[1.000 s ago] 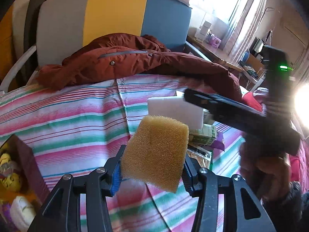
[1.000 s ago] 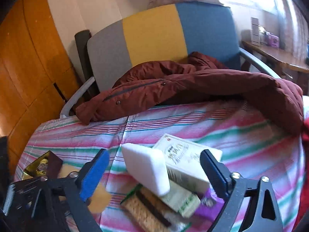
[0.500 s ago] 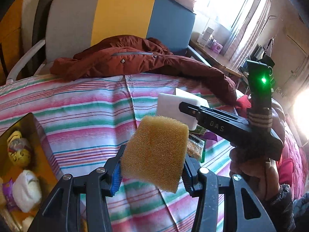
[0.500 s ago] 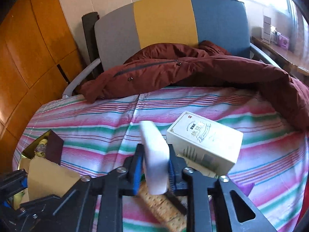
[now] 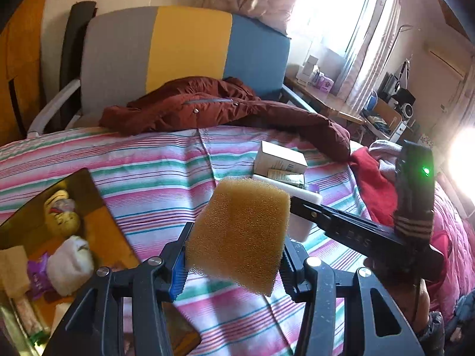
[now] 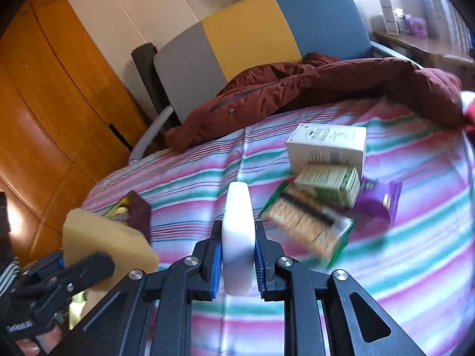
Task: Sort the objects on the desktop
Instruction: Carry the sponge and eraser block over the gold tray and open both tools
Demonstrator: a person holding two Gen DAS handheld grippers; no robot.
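Your left fingers pinch a sponge; your right fingers pinch a white block. Both are lifted; next, likely carry them to the box left of your fingers.

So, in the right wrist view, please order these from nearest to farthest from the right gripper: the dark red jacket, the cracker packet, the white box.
From the right gripper:
1. cracker packet, just right of the fingers.
2. white box, farther back, right.
3. dark red jacket, along the far edge.
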